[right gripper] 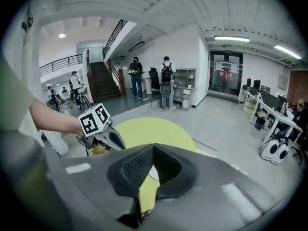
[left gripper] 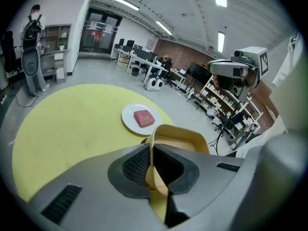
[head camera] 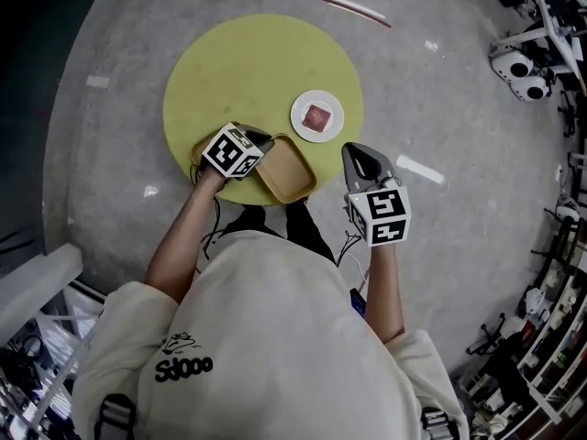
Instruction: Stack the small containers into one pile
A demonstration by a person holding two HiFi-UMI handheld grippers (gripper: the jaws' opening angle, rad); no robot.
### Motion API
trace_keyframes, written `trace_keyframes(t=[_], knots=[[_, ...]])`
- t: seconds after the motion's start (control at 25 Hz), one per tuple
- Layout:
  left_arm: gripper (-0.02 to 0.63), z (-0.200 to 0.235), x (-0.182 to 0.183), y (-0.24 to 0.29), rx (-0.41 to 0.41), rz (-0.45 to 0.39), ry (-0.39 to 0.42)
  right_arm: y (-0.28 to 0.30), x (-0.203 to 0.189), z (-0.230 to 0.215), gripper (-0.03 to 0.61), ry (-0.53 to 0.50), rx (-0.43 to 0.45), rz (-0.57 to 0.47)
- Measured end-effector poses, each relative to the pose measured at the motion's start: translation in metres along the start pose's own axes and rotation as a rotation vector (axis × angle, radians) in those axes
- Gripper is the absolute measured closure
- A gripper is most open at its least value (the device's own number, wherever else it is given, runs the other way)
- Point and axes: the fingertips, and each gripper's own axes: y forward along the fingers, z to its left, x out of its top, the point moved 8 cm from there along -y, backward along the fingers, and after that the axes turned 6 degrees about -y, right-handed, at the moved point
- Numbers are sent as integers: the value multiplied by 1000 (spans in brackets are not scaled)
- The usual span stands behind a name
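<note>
Jaws of the left gripper (left gripper: 153, 150) are clamped on one thin side wall of the small container (left gripper: 185, 138). The ribbed black pads (left gripper: 137, 165) press the wall from both sides, and the rest of the container extends beyond the fingertips. It is a shallow tan tray, rectangular with rounded corners, smooth and matte. In the head view it sits over the near edge of the table (head camera: 248, 62); whether it rests on the top cannot be told.

Jaws of the right gripper (right gripper: 153, 148) stand together at the tips with nothing between them. This gripper (head camera: 359, 152) is off the table's near right edge, apart from the container (head camera: 286, 168).

Table top: round, flat, pale yellow-green. Beyond the container, close to it but not touching, lies a round white plate (head camera: 303, 125) with a flat, square, dull-red block (head camera: 316, 117) at its centre. The floor (head camera: 440, 108) is grey and speckled.
</note>
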Motion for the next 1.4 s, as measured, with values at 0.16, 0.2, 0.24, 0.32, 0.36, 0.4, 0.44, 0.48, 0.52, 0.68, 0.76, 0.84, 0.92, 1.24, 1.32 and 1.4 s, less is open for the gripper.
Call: trace_keyframes(t=[0.16,0.2,0.24,0.32,0.36,0.4,0.44,0.48,0.52,0.68,0.76,0.84,0.92,1.24,1.32,1.4], knots=[[589,-1,4,8,5,33,32,-1,-5,-5,571,19,-8,9],[589,-1,4,10,7,39,39,-1,-7,-5,571,24,-9,10],[589,0,4,12,10,45,45,-1,-8,-5,571,30,-11,12],[589,2,5,15,14,56,54,-2,-11,-6,571,39,-14,15],[589,2,5,17,19,63,60,-2,-12,-6,571,44,-15,16],[589,2,6,18,24,71,68,-3,-12,-7,571,49,-16,16],[589,1,7,19,31,79,76,-4,-12,-8,571,54,-17,16],[589,1,8,21,38,85,84,-4,-12,-9,571,57,-18,18],[589,1,8,22,44,90,91,-4,-14,-11,571,56,-19,23],[589,2,11,26,53,104,99,-4,-18,-18,571,52,-23,34],[588,2,11,26,51,106,89,-3,-17,-19,571,53,-20,33],[589,1,11,25,44,115,82,-3,-16,-18,571,55,-15,30],[589,-1,13,24,31,134,76,-3,-16,-18,571,55,-9,30],[589,-1,16,21,7,246,73,2,-16,-16,571,58,5,28],[589,-1,16,21,8,257,69,1,-18,-16,571,58,4,29],[589,0,16,21,8,263,61,0,-19,-17,571,62,2,29]])
